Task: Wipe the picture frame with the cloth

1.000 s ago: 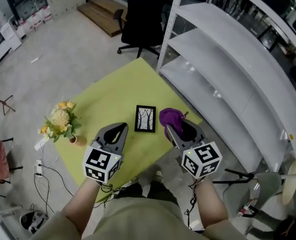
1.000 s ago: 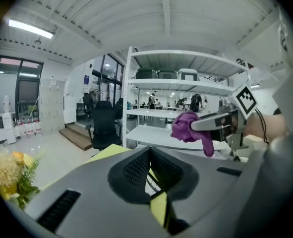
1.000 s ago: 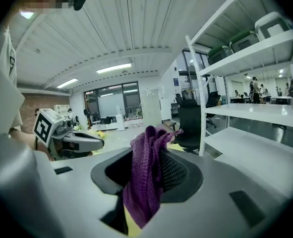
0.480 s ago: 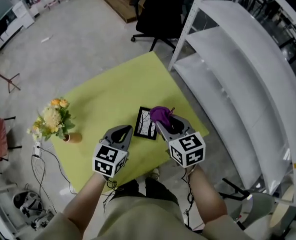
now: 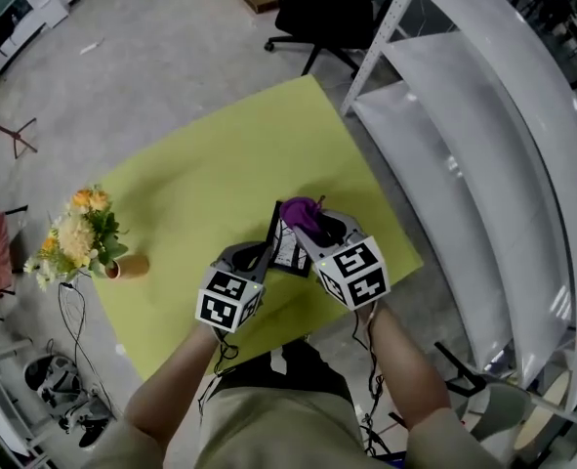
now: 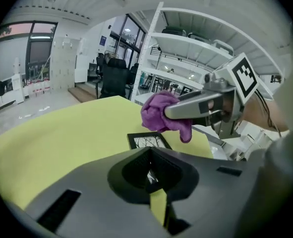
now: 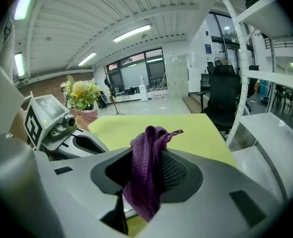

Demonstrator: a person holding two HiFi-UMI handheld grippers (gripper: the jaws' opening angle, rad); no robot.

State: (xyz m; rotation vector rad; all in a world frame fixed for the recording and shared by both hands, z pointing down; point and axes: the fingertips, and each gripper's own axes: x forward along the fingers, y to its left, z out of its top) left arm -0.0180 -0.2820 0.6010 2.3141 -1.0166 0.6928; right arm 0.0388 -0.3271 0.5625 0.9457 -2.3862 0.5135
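A small black picture frame [image 5: 286,249] with a tree print lies flat on the yellow-green table [image 5: 200,184]; it also shows just beyond my left jaws as the frame [image 6: 147,141]. My right gripper [image 5: 312,229] is shut on a bunched purple cloth [image 5: 301,213], which hangs over the frame's far right part. That cloth [image 7: 145,175] fills the right jaws, and from the left it appears as the cloth [image 6: 161,115]. My left gripper [image 5: 259,255] is shut and holds nothing, its tip at the frame's near left edge. The grippers hide much of the frame from above.
A vase of yellow flowers [image 5: 73,240] stands near the table's left edge. White metal shelving [image 5: 464,154] runs along the right, close to the table's corner. A black office chair [image 5: 327,8] is beyond the far corner. Cables [image 5: 73,325] lie on the floor at the left.
Both grippers have moved forward and closed in on the frame. The right one carried the cloth leftward until it hangs over the frame. The left tip reached the frame's near edge.
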